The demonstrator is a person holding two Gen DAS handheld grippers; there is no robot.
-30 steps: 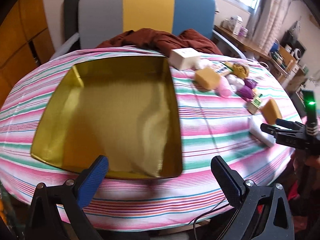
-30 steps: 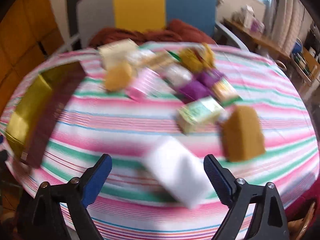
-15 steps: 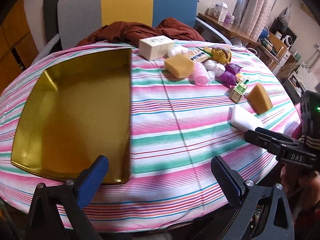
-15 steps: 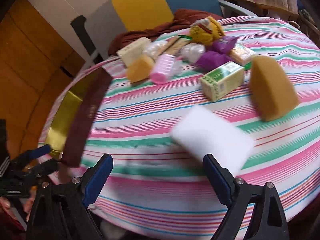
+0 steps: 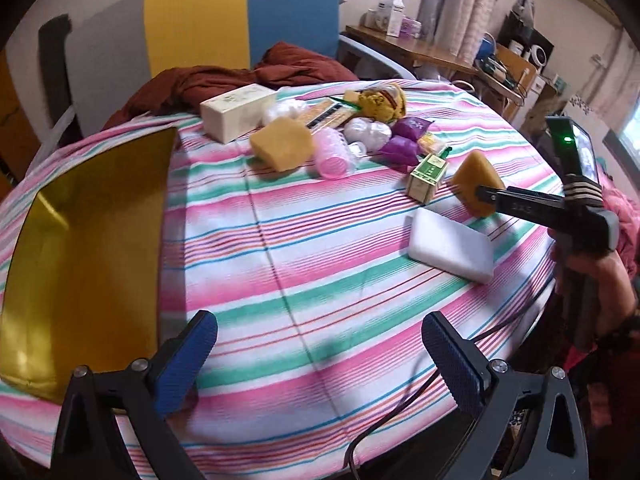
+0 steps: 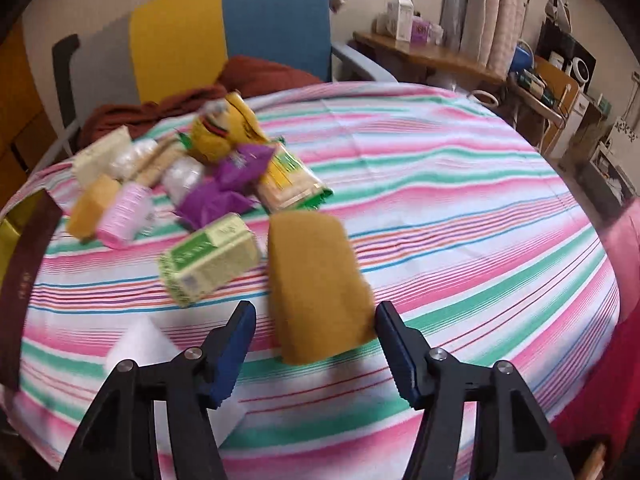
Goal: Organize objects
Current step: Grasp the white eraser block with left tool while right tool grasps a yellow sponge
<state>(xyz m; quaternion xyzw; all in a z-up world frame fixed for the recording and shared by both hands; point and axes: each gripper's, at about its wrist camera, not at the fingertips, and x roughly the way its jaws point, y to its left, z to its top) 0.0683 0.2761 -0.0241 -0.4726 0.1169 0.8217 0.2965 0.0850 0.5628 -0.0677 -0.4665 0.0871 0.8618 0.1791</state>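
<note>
A gold tin tray lies at the table's left. My left gripper is open and empty above the near table edge. My right gripper is open, its jaws on either side of the near end of a yellow sponge, apart from it. This sponge also shows in the left wrist view, with the right gripper's tip over it. A white foam block lies beside it; in the right wrist view it is partly hidden by the left finger. A green box lies left of the sponge.
A pile sits mid-table: a second yellow sponge, pink roll, purple packets, cream box, yellow bag, noodle pack. A red cloth and a chair are behind. The striped tablecloth covers a round table.
My right gripper has swung right from the white block to the yellow sponge and narrowed around it. My left gripper's view has shifted right, away from the gold tray.
</note>
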